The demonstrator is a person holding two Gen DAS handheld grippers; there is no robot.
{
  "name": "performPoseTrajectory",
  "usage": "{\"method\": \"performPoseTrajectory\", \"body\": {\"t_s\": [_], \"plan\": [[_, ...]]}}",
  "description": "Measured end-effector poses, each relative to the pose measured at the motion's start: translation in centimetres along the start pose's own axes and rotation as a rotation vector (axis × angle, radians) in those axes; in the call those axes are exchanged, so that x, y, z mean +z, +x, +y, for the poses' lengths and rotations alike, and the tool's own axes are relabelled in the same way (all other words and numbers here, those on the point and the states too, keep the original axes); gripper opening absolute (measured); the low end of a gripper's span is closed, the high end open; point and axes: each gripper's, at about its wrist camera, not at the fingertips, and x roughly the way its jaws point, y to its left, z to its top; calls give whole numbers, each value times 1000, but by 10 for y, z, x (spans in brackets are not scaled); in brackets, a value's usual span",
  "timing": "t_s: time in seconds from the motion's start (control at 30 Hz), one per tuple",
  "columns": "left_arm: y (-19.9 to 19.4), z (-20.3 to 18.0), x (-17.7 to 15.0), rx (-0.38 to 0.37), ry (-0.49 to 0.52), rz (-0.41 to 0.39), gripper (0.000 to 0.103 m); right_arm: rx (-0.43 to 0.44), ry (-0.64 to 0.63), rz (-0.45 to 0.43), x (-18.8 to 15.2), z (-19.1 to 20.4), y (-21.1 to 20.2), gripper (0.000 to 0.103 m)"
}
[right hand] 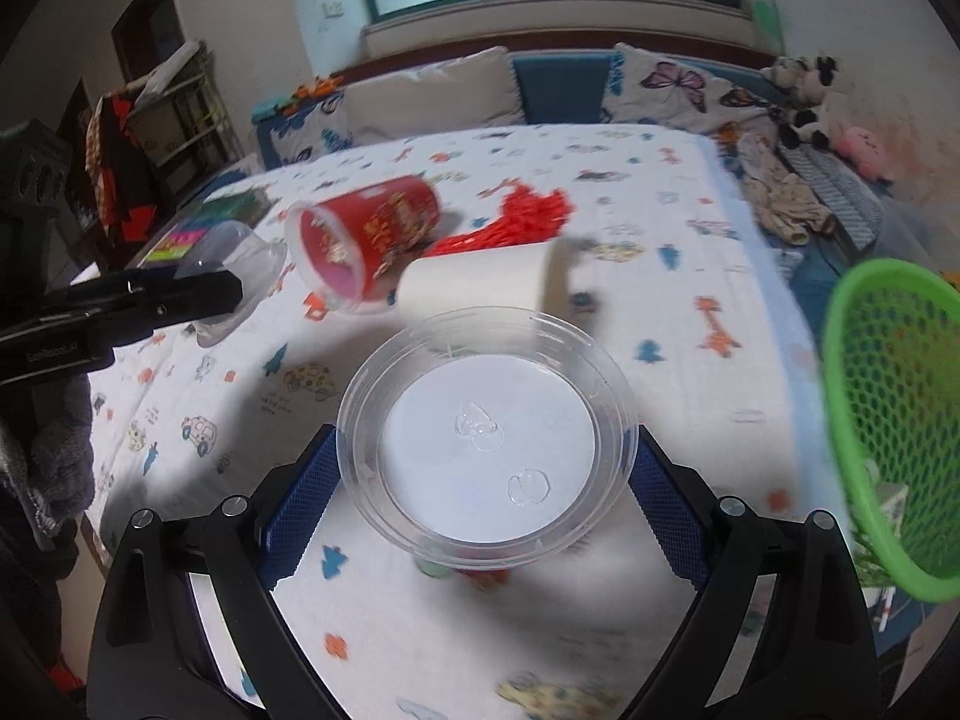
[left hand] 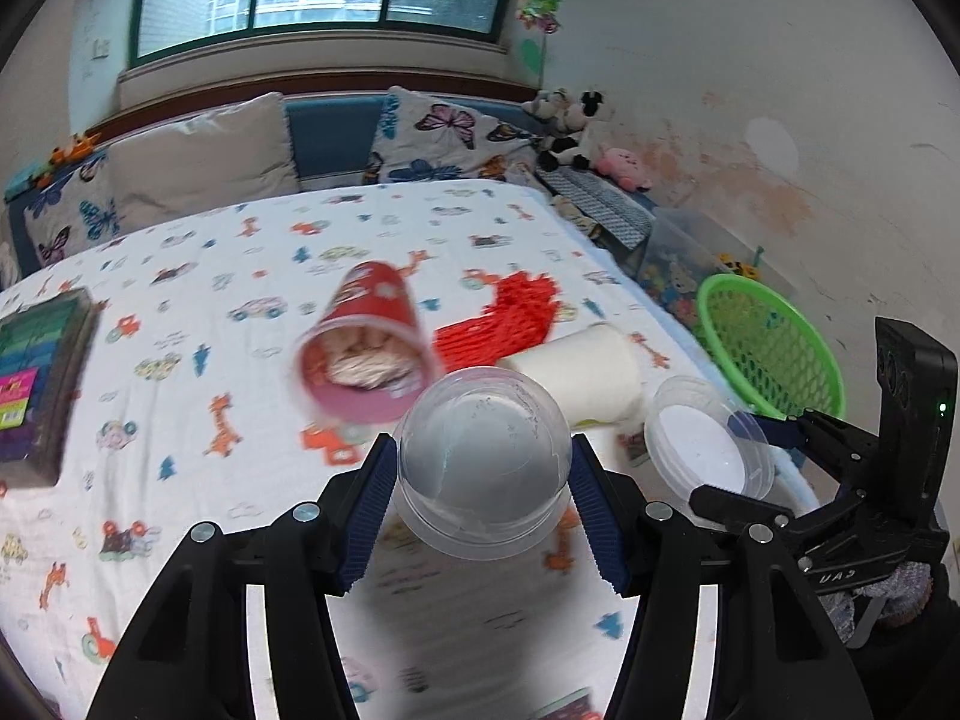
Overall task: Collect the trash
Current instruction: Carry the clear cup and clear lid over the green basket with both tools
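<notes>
While both grippers sit over the bed [left hand: 180, 252], left gripper [left hand: 483, 474] has its fingers [left hand: 366, 510] closed on a clear domed cup [left hand: 483, 456], lifted above the sheet. Right gripper [right hand: 483, 480] fingers [right hand: 297, 504] clamp a clear round lid [right hand: 486, 438] at its sides. Red cup [left hand: 366, 354] lies tipped over, crumpled trash inside; white paper cup [left hand: 591, 372] on its side just beside it, red mesh [left hand: 510, 318] behind. Green basket [right hand: 888, 420] at bed's right edge.
</notes>
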Motion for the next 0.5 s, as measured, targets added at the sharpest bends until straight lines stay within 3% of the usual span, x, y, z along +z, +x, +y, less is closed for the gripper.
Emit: {"method": "performPoseTrajectory", "body": {"t_s": [0.5], "plan": [[25,-86,41,-112,132,-2,56,-233,250,-87,-12,-139,-61,92]]}}
